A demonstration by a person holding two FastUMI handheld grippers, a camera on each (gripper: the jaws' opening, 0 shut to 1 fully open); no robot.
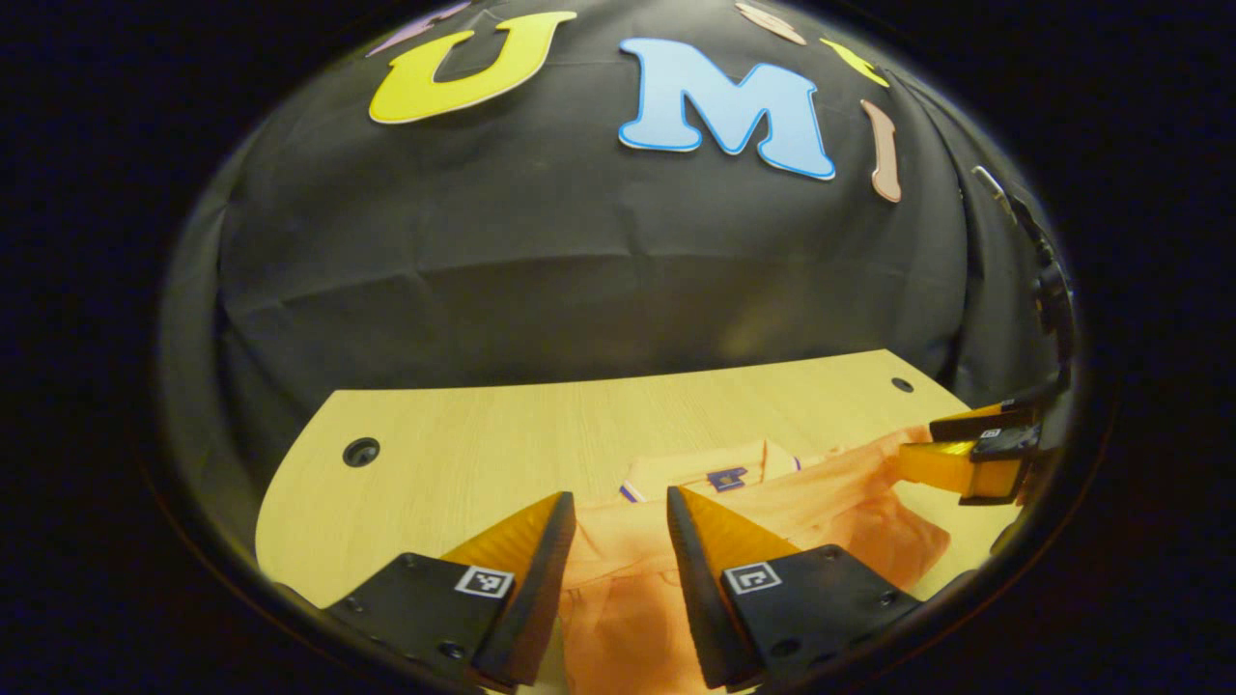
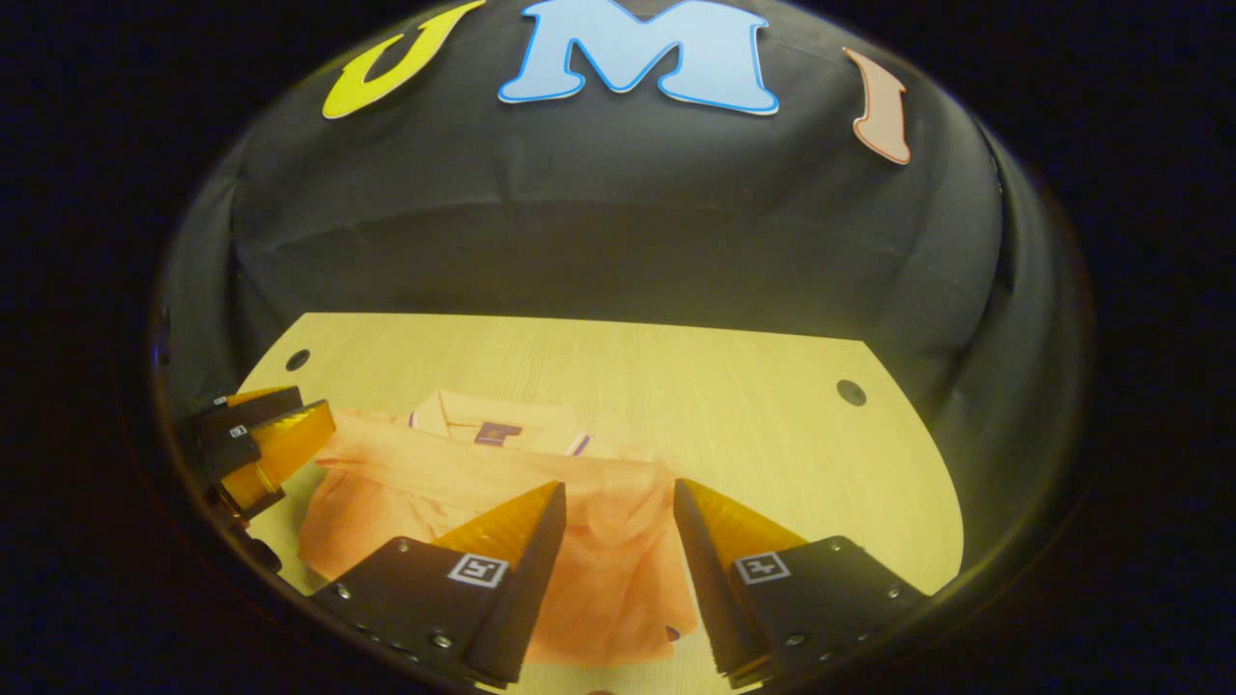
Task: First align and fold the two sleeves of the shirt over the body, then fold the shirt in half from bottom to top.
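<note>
Orange shirt (image 2: 502,502) lying on a pale wooden worktop (image 2: 734,405) before a black cloth wall (image 2: 618,222).
Left tongs (image 1: 621,512) and right tongs (image 2: 618,502) both gape, holding nothing, above the shirt.

We see an orange polo shirt (image 2: 541,483) lying flat on the wooden table, its collar, trimmed with a dark stripe and carrying a small dark label, pointing toward the far edge. Its sleeves are folded in across the body, leaving rumpled layers over the chest. In the left gripper view the same shirt (image 1: 821,502) spreads toward the right side.
</note>
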